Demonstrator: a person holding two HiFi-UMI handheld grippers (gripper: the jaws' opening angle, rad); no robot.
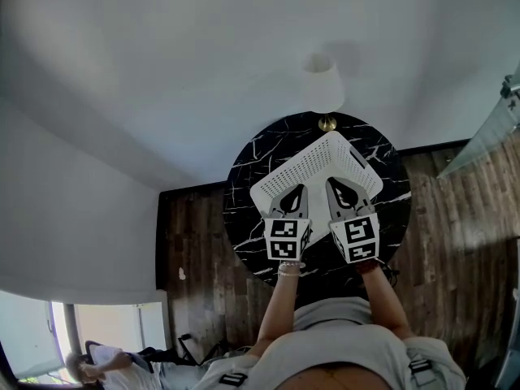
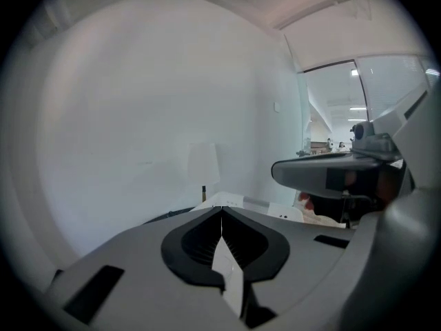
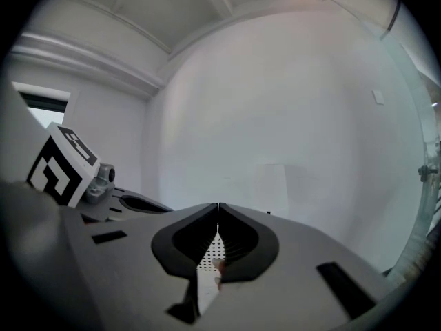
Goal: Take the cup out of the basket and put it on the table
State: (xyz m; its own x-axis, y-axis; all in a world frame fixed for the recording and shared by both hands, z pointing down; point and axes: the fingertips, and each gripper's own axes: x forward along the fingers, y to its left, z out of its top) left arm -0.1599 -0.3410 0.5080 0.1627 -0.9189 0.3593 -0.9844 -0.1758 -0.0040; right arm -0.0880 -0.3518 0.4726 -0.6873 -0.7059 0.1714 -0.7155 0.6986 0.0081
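Over the basket (image 1: pixel 323 151), left gripper (image 1: pixel 297 190) and right gripper (image 1: pixel 335 187) show square markers (image 1: pixel 286 240).

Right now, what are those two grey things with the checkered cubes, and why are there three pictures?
They are hand-held grabbers, not a robot. A person holds the left gripper in one hand and the right gripper in the other. The head view comes from a camera on the person's head, looking down. The left gripper view and the right gripper view come from small cameras riding on each grabber, looking along its fingers. A white basket sits on a round black table, with a lamp behind it. Both pairs of fingers are pressed shut and hold nothing.
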